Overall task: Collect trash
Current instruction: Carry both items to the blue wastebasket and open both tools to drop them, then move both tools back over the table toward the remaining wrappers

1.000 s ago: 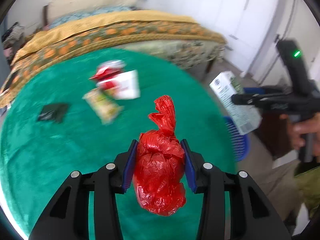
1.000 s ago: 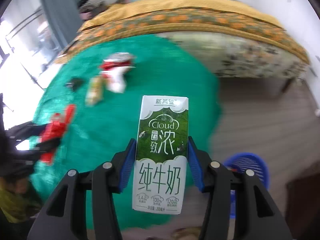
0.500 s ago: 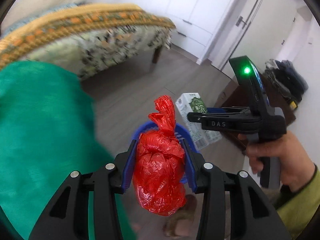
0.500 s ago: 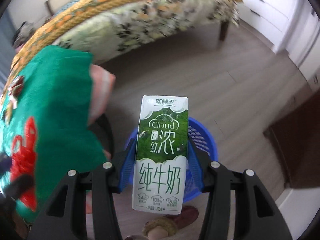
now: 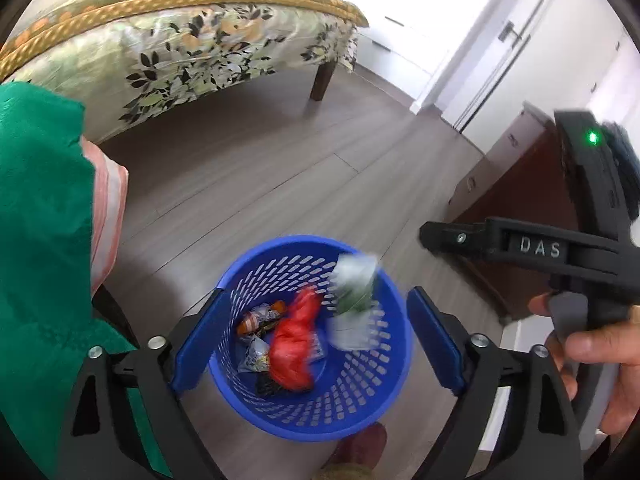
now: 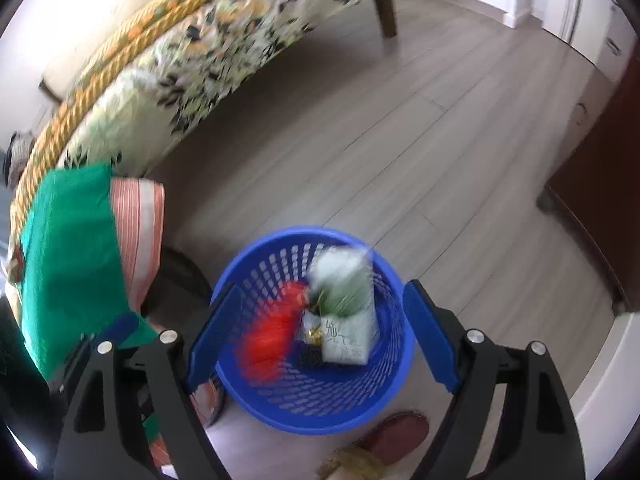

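Two tools (image 5: 316,340) (image 6: 320,332) above basket (image 5: 376,404), bed (image 5: 192,52) behind.

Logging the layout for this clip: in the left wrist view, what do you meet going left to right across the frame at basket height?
Green tablecloth → blue basket holding the red plastic bag then the milk carton → right hand-held gripper, gripped by the person's hand.
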Available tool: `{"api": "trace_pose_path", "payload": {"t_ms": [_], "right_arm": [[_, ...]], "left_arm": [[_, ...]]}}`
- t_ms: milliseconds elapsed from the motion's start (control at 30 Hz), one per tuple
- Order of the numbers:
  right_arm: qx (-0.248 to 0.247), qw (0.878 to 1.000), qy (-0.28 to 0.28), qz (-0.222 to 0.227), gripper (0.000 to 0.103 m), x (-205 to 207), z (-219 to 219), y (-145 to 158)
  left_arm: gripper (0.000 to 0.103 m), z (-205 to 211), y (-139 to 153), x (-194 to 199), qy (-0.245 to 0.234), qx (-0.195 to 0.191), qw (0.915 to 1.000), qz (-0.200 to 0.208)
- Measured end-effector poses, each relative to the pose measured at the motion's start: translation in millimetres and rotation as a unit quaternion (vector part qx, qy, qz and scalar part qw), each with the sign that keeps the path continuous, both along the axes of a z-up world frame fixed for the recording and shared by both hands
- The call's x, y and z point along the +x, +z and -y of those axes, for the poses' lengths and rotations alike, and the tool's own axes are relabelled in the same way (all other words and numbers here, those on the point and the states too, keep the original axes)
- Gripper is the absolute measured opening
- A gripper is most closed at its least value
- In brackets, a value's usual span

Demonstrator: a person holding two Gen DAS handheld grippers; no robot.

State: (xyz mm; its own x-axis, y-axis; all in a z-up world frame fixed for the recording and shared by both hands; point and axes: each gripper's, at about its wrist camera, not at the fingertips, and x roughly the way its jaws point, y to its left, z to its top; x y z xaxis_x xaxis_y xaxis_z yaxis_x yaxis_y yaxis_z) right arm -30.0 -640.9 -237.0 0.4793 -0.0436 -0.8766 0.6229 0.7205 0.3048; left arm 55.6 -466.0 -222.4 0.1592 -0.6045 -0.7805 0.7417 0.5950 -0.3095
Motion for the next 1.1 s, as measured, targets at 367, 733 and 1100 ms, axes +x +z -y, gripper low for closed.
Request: {"api": "trace_pose_path", "payload": {"t_ms": [367, 733, 1100], "right_arm": [[-0.141, 0.985, -0.02, 0.1, 0.097, -9.6, -37.3, 68.6], [-0.194, 0.954, 0.136, 0.182, 0.098, 19.4, -197.0, 81.0], [-0.144, 0.91, 0.363, 0.136, 0.098, 109.1, -412.5, 91.3]], "left_arm": [[0.098, -81.2, 93.0, -38.9, -0.001, -0.016, 0.9961, 0.087], [0.098, -238.8, 118.0, -1.0, 0.094, 0.031, 0.9869, 0.127], [0.098, -439.4, 89.1, 85.1, 0.285, 0.137, 0.9432, 0.103]]}}
